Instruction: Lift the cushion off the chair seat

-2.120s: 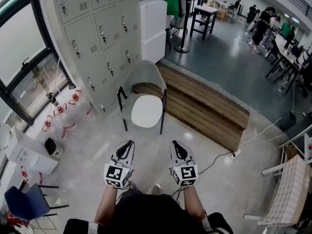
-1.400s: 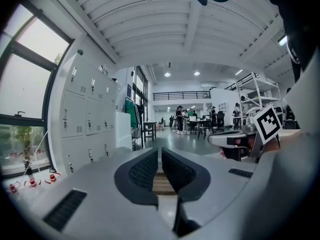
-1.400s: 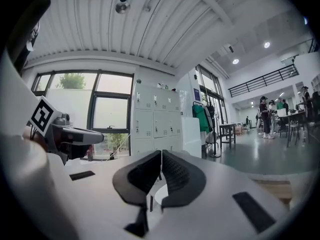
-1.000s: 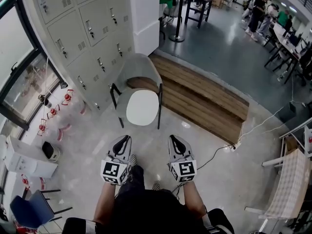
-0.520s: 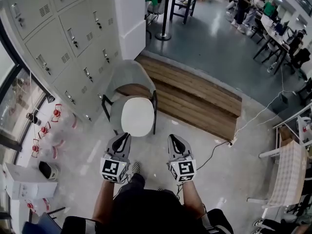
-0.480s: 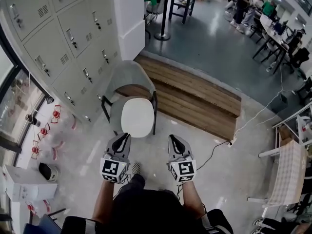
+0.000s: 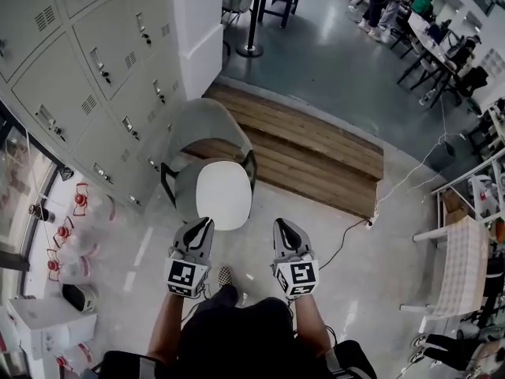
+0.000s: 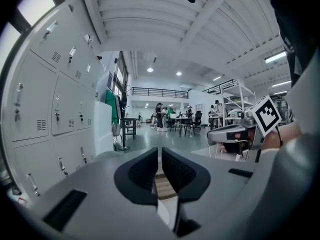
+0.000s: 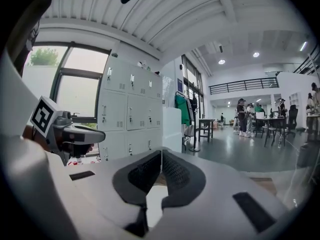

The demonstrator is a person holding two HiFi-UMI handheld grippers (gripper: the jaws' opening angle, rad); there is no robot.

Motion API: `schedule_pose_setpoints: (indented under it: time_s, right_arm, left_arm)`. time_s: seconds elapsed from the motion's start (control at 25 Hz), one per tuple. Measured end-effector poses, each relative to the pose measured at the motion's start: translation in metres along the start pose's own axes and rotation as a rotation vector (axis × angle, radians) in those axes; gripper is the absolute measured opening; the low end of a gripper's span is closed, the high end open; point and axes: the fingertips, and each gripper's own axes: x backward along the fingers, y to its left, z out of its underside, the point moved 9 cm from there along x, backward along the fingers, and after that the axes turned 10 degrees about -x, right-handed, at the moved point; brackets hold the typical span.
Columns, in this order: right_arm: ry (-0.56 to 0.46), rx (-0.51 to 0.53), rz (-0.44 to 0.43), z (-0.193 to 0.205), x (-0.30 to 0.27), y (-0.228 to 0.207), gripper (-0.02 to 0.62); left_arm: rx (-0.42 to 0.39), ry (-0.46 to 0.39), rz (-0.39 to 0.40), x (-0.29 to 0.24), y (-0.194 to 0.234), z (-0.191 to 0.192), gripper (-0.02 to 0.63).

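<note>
Two grippers point at a grey shell chair whose rounded, smooth white cushion lies flat on the seat, the left gripper and right gripper both short of it. Left gripper view: ribbed dark pads closed to a slit, nothing between. Right gripper view: textured pads meet, empty.

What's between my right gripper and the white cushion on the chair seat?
Only bare floor. In the head view nothing stands between the right gripper and the cushion.
</note>
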Motion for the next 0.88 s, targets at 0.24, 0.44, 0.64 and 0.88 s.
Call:
schedule_pose_setpoints:
  time_s: [0.24,0.44,0.64,0.88]
  right_arm:
    - [0.047,0.013,0.008,0.007,-0.029,0.016,0.029]
    - [0.084,-0.004,0.028,0.015,-0.046,0.01,0.029]
    - [0.108,-0.02,0.022,0.031,-0.072,-0.002,0.029]
    - [0.135,-0.024,-0.015,0.058,-0.115,-0.023,0.029]
  left_arm:
    - [0.008,0.011,0.031,-0.017,0.036,0.021,0.038]
    - [0.032,0.041,0.048,-0.036,0.046,0.039,0.038]
    - [0.053,0.06,0.051,-0.056,0.057,0.059,0.038]
    - [0.069,0.09,0.025,-0.086,0.068,0.087,0.038]
